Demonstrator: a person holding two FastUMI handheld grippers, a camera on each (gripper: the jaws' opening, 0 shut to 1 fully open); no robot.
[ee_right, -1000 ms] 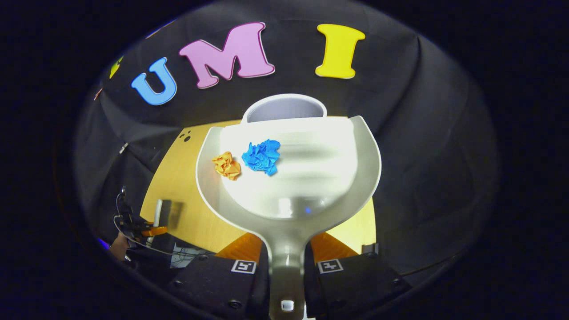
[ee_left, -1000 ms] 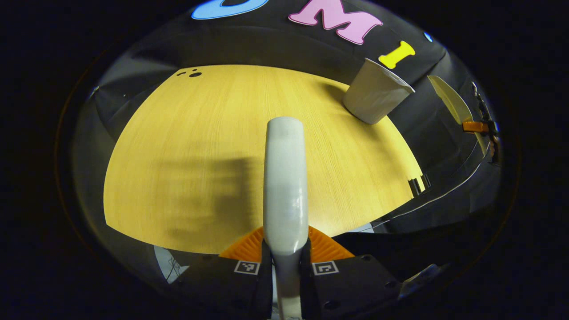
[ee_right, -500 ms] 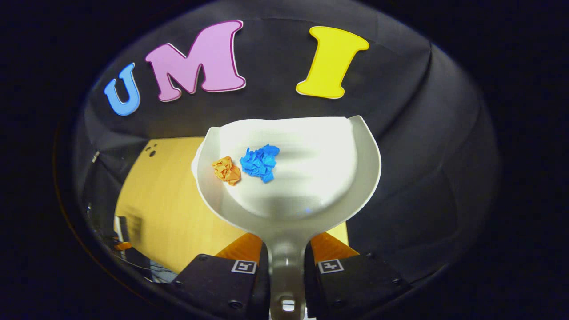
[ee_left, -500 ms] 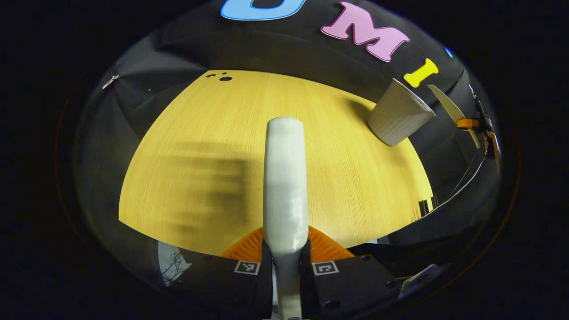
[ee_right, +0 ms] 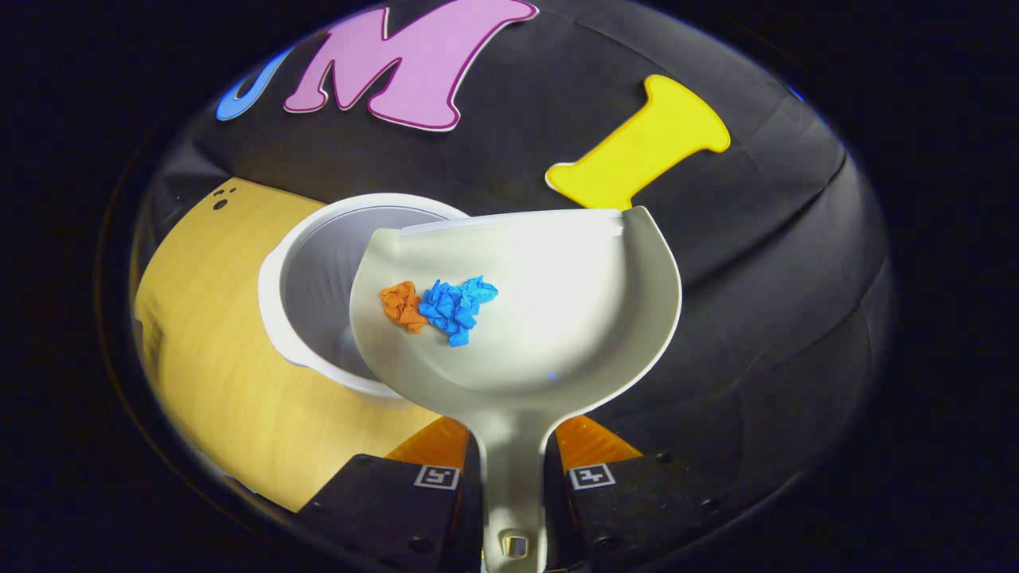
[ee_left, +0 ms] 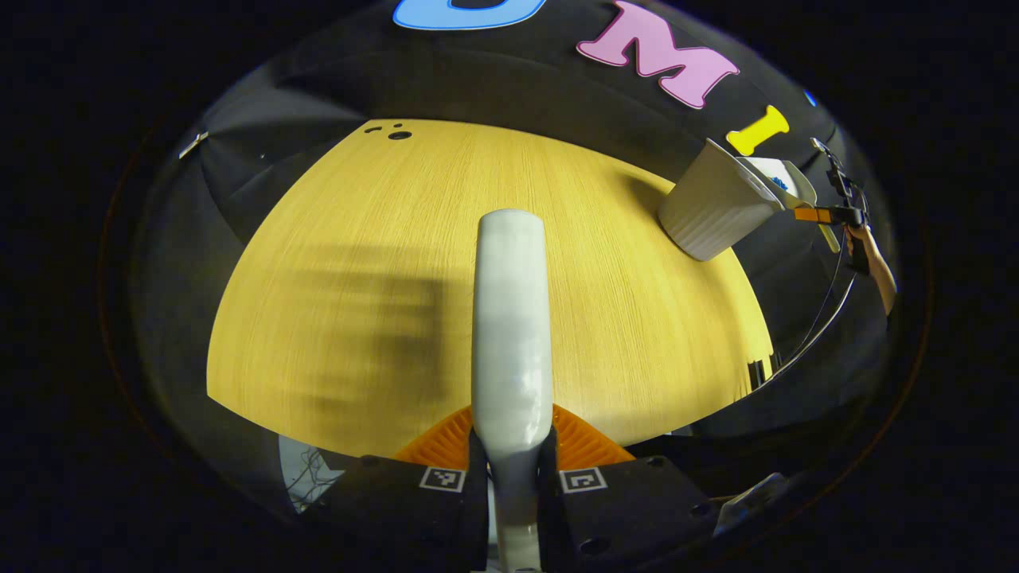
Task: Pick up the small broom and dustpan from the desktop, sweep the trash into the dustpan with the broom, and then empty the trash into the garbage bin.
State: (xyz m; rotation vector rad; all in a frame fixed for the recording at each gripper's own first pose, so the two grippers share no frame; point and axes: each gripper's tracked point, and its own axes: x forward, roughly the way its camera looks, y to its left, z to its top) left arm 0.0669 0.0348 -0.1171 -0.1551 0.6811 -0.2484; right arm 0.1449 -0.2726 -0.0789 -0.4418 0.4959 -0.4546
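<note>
Right gripper view: right tongs (ee_right: 513, 477) clamp the dustpan (ee_right: 557, 318) over the bin (ee_right: 318, 270) for tipping; left tongs (ee_left: 513, 477) grip the broom (ee_left: 511, 318) aside.

White broom (ee_left: 512, 318), handle upright in the left gripper view, clamped at its base, above the wooden desktop (ee_left: 334, 263). White dustpan (ee_right: 549, 310), shallow and rounded, gripped by its handle, tilted with its front lip over the garbage bin (ee_right: 318, 278). Inside the dustpan, left of its middle: crumpled orange paper (ee_right: 402, 305) touching crumpled blue paper (ee_right: 455, 306). Garbage bin white, round, ribbed outside, open top, standing on the desktop near its far right edge; also seen in the left gripper view (ee_left: 712, 208) with the dustpan (ee_left: 784, 181) at its rim.
</note>
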